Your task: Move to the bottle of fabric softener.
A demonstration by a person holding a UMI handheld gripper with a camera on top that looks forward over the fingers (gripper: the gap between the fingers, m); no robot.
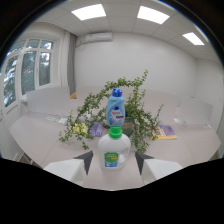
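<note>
A white bottle (pixel 114 149) with a green cap and a green label stands upright on the pale table (pixel 35 132), right between my fingertips with a small gap on each side. Beyond it, seemingly on something raised that the white bottle hides, stands a blue bottle (pixel 115 111) with a blue cap and a red and white label, against the leafy plant. My gripper (pixel 114 160) is open; its two dark fingertips (pixel 86 160) flank the white bottle's lower body without pressing on it.
A sprawling green plant (pixel 137 107) with yellow flowers (pixel 77 128) surrounds the blue bottle. Purple and yellow booklets (pixel 166 131) lie to the right of it. Windows (pixel 30 70) line the left wall, and an air conditioner (pixel 99 37) hangs on the far wall.
</note>
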